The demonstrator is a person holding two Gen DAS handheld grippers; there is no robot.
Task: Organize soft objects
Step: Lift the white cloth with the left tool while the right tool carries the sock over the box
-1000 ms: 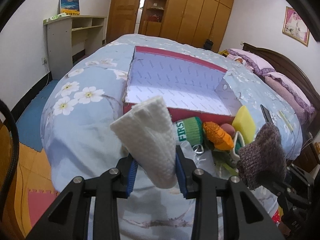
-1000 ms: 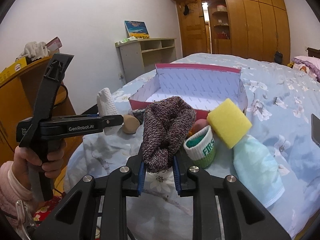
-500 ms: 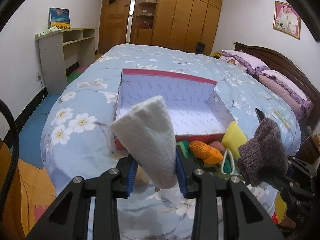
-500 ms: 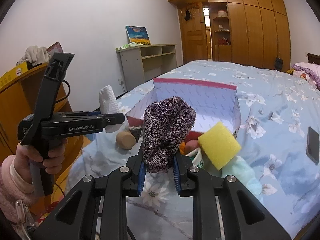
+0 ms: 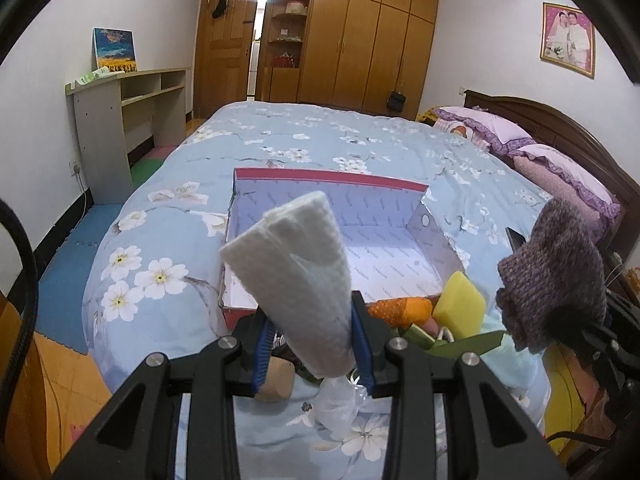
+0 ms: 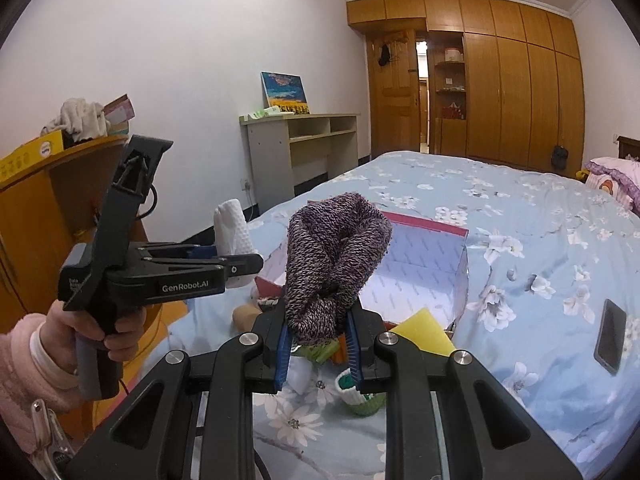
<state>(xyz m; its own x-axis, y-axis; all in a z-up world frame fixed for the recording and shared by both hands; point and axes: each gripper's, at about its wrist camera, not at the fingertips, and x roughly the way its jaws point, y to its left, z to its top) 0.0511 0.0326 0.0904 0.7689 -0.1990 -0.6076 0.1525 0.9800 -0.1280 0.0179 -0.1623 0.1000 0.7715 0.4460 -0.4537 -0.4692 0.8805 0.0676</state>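
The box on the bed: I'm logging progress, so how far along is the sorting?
Nothing looks done: the box shows only bare lining. In hand: the left claw is shut on a white cloth, and the right claw on a purple knit piece, both short of the box. Left: the yellow sponge, orange item and green-white sock on the bed.

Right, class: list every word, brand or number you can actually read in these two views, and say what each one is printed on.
"GenRobot.AI": white lettering on the black body of the left gripper, seen from the right wrist.
Small white label at that gripper's rear: too small to read.
Repeated grey print lining the open red cardboard box: too blurred to read.
Printing on the flat yellow box on the wooden cabinet: unreadable.
Green-and-white knitted cuff: lettering hidden.
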